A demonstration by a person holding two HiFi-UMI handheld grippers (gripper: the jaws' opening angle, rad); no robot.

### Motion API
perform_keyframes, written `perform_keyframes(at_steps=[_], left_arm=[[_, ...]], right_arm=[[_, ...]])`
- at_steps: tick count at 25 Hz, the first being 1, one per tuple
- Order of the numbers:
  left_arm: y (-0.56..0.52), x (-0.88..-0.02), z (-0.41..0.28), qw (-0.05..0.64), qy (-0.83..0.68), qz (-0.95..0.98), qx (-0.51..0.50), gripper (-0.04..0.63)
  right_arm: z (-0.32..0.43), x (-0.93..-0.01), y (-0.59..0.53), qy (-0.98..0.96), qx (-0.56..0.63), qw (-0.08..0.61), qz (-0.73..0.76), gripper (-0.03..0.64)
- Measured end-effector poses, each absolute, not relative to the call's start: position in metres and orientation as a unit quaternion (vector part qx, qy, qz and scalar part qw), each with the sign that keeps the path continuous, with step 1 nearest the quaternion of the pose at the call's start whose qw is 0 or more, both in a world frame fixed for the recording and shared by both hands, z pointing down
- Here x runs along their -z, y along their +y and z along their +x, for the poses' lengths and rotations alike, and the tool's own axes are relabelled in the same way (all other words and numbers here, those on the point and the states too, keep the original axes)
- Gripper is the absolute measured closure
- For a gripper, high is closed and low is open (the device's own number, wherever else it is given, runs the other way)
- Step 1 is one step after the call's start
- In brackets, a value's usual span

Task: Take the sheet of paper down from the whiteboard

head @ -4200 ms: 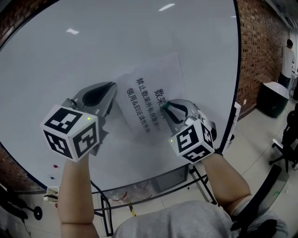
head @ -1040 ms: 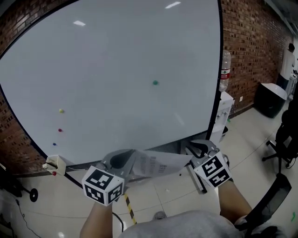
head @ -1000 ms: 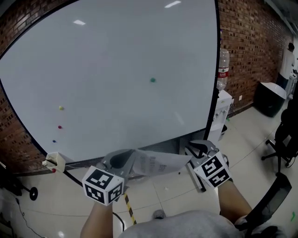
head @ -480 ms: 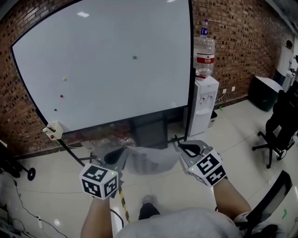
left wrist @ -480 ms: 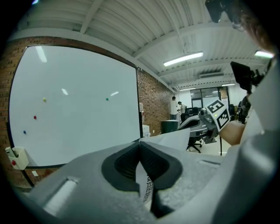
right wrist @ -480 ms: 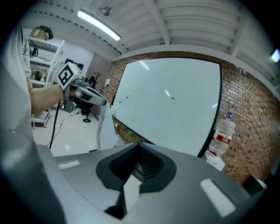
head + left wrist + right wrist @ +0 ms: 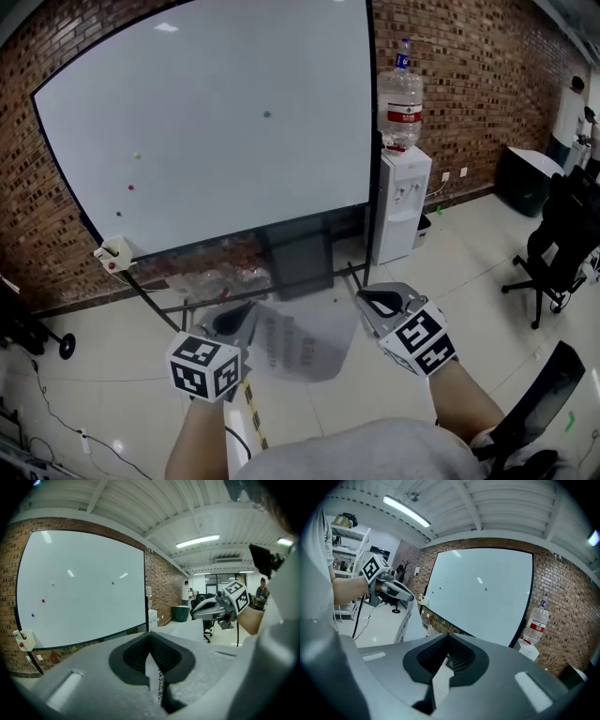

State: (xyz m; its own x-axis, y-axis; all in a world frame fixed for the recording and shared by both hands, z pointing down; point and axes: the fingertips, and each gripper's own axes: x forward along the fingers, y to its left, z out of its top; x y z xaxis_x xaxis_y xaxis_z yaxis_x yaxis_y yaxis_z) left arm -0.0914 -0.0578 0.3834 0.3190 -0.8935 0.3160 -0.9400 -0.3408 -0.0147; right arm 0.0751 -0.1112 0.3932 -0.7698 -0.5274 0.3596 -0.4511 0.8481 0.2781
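The white sheet of paper (image 7: 302,342) with dark print is off the whiteboard (image 7: 216,122) and sags between my two grippers low in the head view. My left gripper (image 7: 247,311) is shut on the sheet's left edge, and the printed edge (image 7: 158,686) shows between its closed pads. My right gripper (image 7: 364,297) is shut on the right edge, where a strip of paper (image 7: 440,681) sticks out of the closed pads. The left gripper view shows the right gripper (image 7: 212,611) across the sheet. Both grippers are well back from the board.
Small magnets stay on the board: a green one (image 7: 267,114), a yellow one (image 7: 137,156), a red one (image 7: 130,187). A water dispenser (image 7: 401,202) stands right of the board, an office chair (image 7: 561,246) further right. A small white box (image 7: 114,255) hangs at the board's lower left.
Both grippers have drawn back from the whiteboard with the sheet between them. The board now looks smaller and further off, and the sheet sags lower.
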Motion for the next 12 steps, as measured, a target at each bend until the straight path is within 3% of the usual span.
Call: perform_keyframes(at_steps=[12], left_arm=[[0.052,-0.390,-0.069,0.094,-0.539,0.827,-0.130,0.594]], right_arm=[[0.084,-0.403,0.012,-0.930,0.079,0.233,0.273,0.615]])
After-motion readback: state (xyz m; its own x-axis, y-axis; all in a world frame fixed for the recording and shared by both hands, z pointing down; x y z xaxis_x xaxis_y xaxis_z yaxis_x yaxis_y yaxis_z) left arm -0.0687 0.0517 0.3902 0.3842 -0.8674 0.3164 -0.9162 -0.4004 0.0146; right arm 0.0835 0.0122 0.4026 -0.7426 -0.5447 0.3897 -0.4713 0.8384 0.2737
